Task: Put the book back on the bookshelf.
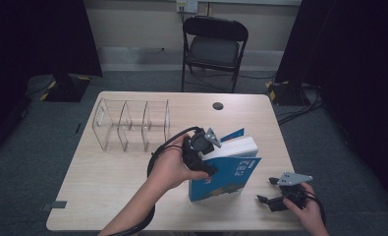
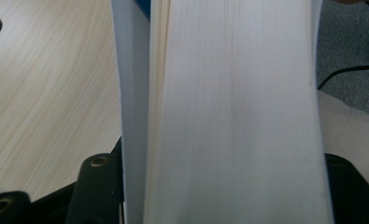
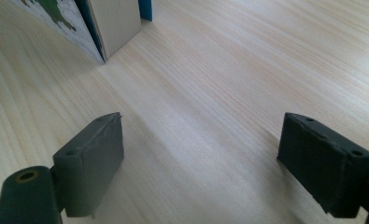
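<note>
The left gripper (image 1: 207,156) is clenched on the upright book (image 1: 231,172); at its 4 o'clock, the right gripper (image 1: 269,191) rests released on the tabletop (image 1: 113,172).

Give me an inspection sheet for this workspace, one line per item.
Surface: light wooden table with a round cable hole near the far edge.
Job's things: blue book standing on its edge, page block facing up; clear divided organiser to its left, compartments empty.
Clutter: nothing seen.
Grippers: left gripper clamps the book's page block from above; right gripper rests low by the near right corner, jaws open with nothing between them.
Cables: black cable loops from the left gripper; more lie on the floor at right.
Surroundings: black folding chair behind the table, grey carpet, dark curtains.
</note>
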{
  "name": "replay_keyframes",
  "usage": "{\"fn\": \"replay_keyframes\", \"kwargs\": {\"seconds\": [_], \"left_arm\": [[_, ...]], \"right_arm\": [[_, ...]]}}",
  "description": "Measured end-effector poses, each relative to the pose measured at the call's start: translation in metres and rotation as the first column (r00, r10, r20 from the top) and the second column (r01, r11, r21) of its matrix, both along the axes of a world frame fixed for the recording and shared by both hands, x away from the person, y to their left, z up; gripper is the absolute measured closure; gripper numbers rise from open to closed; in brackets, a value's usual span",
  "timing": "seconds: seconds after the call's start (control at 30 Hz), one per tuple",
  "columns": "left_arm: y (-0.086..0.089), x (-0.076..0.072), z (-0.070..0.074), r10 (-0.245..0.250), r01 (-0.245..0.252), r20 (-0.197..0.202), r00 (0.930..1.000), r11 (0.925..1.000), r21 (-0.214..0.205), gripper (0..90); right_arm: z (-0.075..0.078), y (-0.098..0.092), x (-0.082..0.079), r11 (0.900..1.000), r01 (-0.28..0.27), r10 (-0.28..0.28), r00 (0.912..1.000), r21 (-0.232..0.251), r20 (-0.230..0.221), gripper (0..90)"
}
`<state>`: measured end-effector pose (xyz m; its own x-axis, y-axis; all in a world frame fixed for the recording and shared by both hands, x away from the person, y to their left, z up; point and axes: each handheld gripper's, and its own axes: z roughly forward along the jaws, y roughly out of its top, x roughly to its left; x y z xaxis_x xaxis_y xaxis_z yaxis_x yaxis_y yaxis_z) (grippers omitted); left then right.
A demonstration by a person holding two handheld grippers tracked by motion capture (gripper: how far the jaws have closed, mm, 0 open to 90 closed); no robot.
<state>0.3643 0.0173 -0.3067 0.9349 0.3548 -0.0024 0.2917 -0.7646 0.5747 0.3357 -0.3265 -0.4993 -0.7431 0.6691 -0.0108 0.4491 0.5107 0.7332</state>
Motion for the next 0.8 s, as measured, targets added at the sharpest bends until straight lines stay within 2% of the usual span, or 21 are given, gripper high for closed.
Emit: {"fn": "replay_keyframes", "kwargs": {"seconds": [0.07,0.13,0.17,0.2,0.47,0.53,0.63,0.8], "left_arm": [[-0.002,-0.001,0.001,-0.009,0.009,-0.001,1.0000,0.9993,0.036,46.7],[-0.003,-0.003,0.001,-0.007,0.007,0.004,1.0000,0.9987,0.051,48.6],[-0.003,-0.004,0.003,-0.015,0.017,-0.045,0.9989,0.9990,0.041,49.7],[-0.003,-0.005,0.002,-0.002,0.004,-0.048,0.9988,0.9994,0.036,60.6],[-0.003,-0.010,0.003,-0.020,0.022,-0.031,0.9993,0.9989,0.042,61.7],[-0.004,-0.010,0.004,-0.018,0.019,-0.038,0.9991,0.9989,0.043,61.7],[-0.006,-0.012,0.009,-0.022,0.024,-0.035,0.9991,0.9974,0.067,61.8],[-0.001,-0.012,0.016,0.000,0.005,-0.060,0.9982,0.9959,0.091,61.8]], "right_arm": [[0.000,0.000,0.000,1.0000,-0.001,0.001,1.0000,0.000,0.001,13.6],[0.000,0.000,0.000,1.0000,0.000,0.000,1.0000,0.000,0.000,13.6],[0.000,0.000,0.000,1.0000,0.000,0.000,1.0000,0.000,-0.001,13.6],[0.000,0.000,0.000,1.0000,0.000,0.000,1.0000,0.001,-0.001,13.6],[0.000,0.000,0.000,1.0000,0.000,0.000,1.0000,0.001,-0.001,13.6],[0.000,0.000,0.000,1.0000,0.000,0.000,1.0000,0.000,-0.001,13.6],[0.000,0.000,0.000,1.0000,-0.001,0.001,1.0000,0.002,-0.001,13.6],[0.000,0.000,0.000,1.0000,-0.001,0.001,1.0000,0.002,-0.001,13.6]]}}
